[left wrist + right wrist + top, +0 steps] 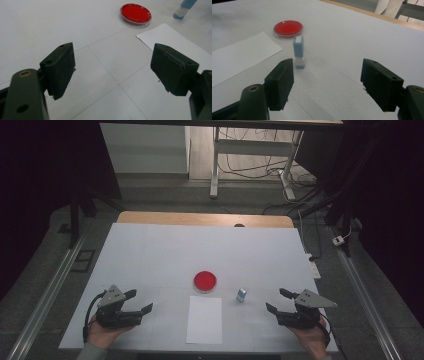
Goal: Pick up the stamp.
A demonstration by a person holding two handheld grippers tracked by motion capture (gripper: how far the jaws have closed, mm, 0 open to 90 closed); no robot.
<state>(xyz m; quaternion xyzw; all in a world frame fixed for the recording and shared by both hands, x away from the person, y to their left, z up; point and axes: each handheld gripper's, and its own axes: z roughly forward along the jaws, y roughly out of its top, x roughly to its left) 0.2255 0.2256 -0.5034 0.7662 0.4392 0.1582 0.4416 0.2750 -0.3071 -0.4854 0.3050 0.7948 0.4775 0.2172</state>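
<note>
Your left gripper (141, 301) rests near the table's (150, 250) front-left corner, jaws spread wide, nothing between them. Your right gripper (278, 301) sits near the front-right corner, jaws likewise spread and empty.

The stamp (241, 295), blue with a white base, stands upright on the table, between the dish and your right gripper, well apart from both. In the right gripper view it (299, 52) stands just beyond the left jaw, not touched.

The red dish (205, 281) lies at mid-table. The paper (204, 319) lies flat just in front of the dish, between the two grippers.
</note>
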